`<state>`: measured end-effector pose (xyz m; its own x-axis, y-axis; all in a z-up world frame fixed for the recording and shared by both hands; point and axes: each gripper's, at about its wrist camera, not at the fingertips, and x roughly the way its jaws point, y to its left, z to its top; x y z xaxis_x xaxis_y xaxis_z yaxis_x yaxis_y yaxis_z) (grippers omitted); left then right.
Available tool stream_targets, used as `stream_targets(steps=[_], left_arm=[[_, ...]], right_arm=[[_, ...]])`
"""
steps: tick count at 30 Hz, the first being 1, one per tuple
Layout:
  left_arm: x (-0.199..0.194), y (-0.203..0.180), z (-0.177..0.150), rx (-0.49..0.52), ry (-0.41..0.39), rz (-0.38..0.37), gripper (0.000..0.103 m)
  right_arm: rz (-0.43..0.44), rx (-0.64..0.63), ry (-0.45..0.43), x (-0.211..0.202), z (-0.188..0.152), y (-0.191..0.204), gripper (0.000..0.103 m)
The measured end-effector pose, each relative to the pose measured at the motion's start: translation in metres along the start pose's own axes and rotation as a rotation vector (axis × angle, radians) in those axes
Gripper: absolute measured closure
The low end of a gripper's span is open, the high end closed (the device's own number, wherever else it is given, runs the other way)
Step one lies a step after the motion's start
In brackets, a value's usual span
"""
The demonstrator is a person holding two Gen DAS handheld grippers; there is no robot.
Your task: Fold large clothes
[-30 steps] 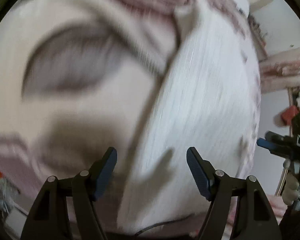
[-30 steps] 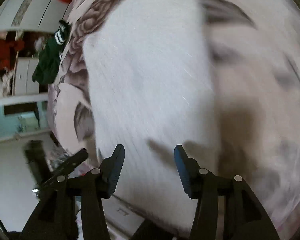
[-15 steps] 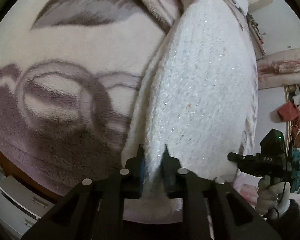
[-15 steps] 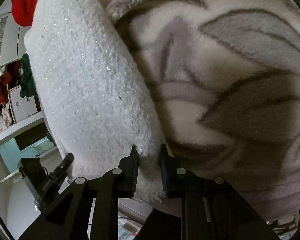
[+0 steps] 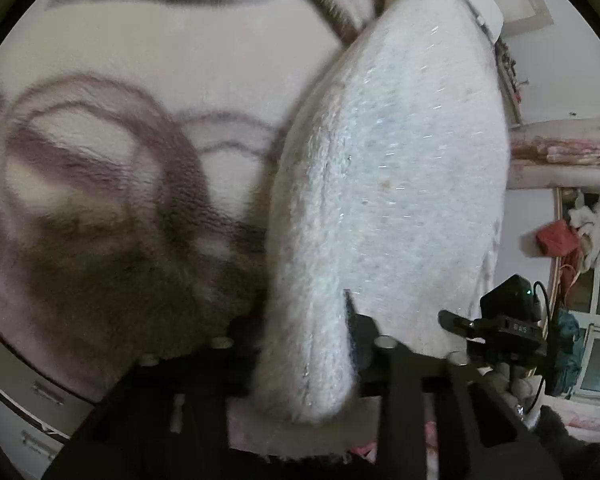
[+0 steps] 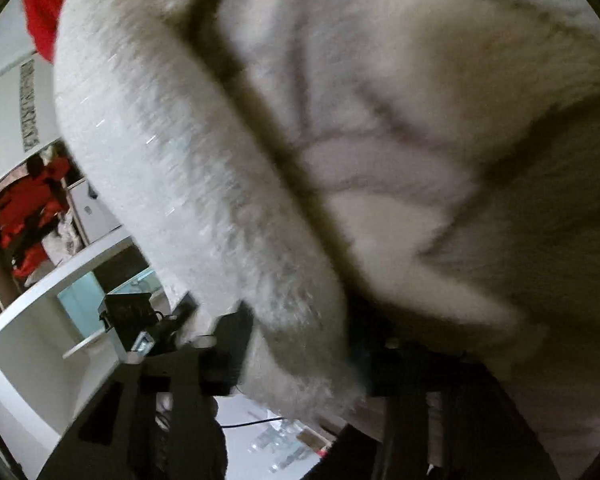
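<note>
On the floral fleece blanket (image 5: 100,160), your left gripper (image 5: 300,344) pinches the white knit sweater's (image 5: 400,160) near edge; your right gripper (image 6: 300,344), jaws easing apart, grips its other corner. Next, probably lift both evenly to fold.

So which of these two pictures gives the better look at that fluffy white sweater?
The left wrist view: the white sweater is fairly sharp there, its knit and glittery threads visible, running lengthwise across the patterned blanket. The right wrist view shows it smeared by motion blur.

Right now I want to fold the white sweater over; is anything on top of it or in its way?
Nothing visible. The white sweater lies bare on the floral blanket; the left tongs and right tongs both pinch its near edge.
</note>
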<state>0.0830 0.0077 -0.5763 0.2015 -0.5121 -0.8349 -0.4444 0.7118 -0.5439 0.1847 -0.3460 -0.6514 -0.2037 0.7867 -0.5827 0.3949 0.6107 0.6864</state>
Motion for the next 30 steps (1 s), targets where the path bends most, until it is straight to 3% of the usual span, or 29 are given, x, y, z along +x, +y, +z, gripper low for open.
stream_targets(steps=[7, 12, 14, 18, 21, 27, 30], left_arm=[[-0.085, -0.045, -0.005, -0.052, -0.091, -0.187, 0.087], [-0.128, -0.081, 0.035, -0.042, -0.197, -0.308, 0.087], [-0.134, -0.098, 0.07, -0.013, -0.229, -0.336, 0.087], [-0.129, -0.119, 0.146, 0.064, -0.285, -0.31, 0.086], [-0.11, -0.134, 0.206, 0.107, -0.279, -0.284, 0.086], [-0.056, -0.143, 0.306, 0.105, -0.221, -0.251, 0.086], [-0.015, -0.142, 0.348, 0.08, -0.151, -0.23, 0.086]], right_arm=[[0.232, -0.004, -0.031, -0.033, -0.038, 0.056, 0.083], [0.388, -0.033, -0.108, -0.089, -0.032, 0.112, 0.084], [0.443, -0.036, -0.136, -0.102, -0.019, 0.135, 0.084], [0.499, -0.035, -0.187, -0.12, 0.031, 0.175, 0.084], [0.509, -0.002, -0.229, -0.123, 0.081, 0.195, 0.084], [0.502, 0.083, -0.311, -0.101, 0.181, 0.228, 0.085], [0.472, 0.14, -0.355, -0.094, 0.227, 0.219, 0.085]])
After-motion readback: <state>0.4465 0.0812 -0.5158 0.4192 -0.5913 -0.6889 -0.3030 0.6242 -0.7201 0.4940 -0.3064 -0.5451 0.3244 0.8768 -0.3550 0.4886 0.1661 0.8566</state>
